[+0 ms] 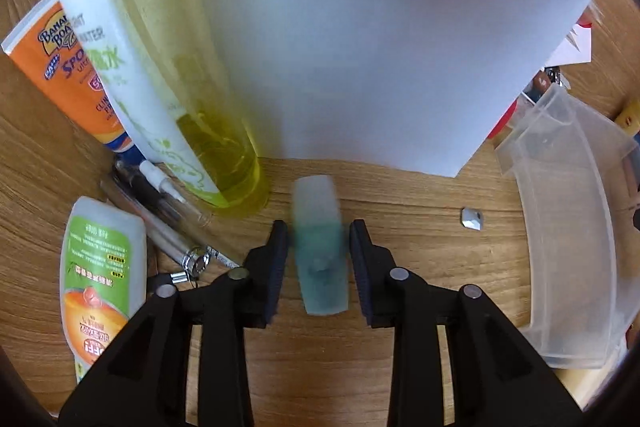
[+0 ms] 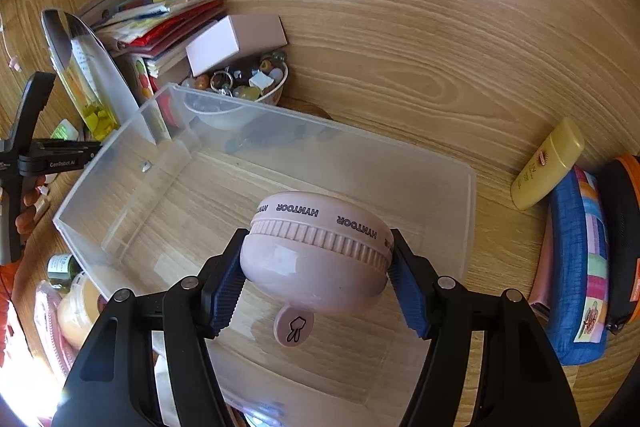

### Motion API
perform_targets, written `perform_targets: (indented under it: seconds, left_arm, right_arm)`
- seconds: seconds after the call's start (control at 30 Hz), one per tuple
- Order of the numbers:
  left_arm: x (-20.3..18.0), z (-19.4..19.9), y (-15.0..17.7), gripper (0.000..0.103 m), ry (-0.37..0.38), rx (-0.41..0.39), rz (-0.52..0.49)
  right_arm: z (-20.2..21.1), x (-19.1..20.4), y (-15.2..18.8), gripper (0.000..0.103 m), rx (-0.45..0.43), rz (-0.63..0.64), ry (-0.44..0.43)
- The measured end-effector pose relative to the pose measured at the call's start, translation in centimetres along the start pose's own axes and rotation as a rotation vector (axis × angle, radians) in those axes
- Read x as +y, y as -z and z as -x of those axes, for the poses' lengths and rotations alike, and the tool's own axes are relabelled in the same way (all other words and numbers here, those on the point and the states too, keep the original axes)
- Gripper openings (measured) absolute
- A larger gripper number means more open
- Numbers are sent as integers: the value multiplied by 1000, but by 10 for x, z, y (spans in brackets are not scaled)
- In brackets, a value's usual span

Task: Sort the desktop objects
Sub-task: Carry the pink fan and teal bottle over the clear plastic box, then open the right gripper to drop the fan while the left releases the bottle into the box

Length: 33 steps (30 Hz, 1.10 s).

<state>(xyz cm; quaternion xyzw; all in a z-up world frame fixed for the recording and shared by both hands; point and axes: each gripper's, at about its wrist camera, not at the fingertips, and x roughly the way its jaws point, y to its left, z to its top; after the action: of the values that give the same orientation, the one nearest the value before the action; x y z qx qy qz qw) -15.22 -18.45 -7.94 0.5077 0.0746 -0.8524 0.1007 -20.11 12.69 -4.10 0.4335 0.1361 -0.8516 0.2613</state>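
In the left wrist view my left gripper (image 1: 319,255) is open, its pads on either side of a small frosted bottle (image 1: 321,247) with teal liquid that lies blurred on the wooden desk; the pads do not touch it. In the right wrist view my right gripper (image 2: 316,277) is shut on a pink round HYNTOOR device (image 2: 320,251) and holds it over the clear plastic bin (image 2: 460,187). A small pink tab (image 2: 294,326) hangs below the device. The bin's wall also shows in the left wrist view (image 1: 572,251).
Left view: a white sheet (image 1: 380,47), a yellow-green bottle (image 1: 224,155), an orange sunscreen tube (image 1: 68,67), a green-labelled bottle (image 1: 100,275), pens (image 1: 160,223), a small silver piece (image 1: 472,218). Right view: a yellow sunscreen bottle (image 2: 548,163), a blue pouch (image 2: 580,267), a bowl of trinkets (image 2: 248,83), stacked books (image 2: 160,23).
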Motion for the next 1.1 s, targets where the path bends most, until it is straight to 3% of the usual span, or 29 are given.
perform_targets:
  seconds: [0.07,0.23,0.5,0.73,0.9,1.1]
  left_arm:
    - [-2,2,2,24,-14,-15,-12]
    - [-3,13,14,24,5,-28,-7]
    - [-9,76,49,24,77,-142,-23]
    - [-61,136,49,24,180,-225,-117]
    - [-87,127,21,24,201,-253,-191]
    - [-121,110,9,24,229,-231,-239]
  right_arm:
    - [-5,0,-1,63,14,4,0]
    - [-17,4,-2,63,65,21,3]
    - [-30,15,-6,63,123,103,70]
    - [-35,18,-12,63,186,111,92]
    - [-32,17,-13,63,194,92,91]
    - [-6,17,-12,69,132,70,60]
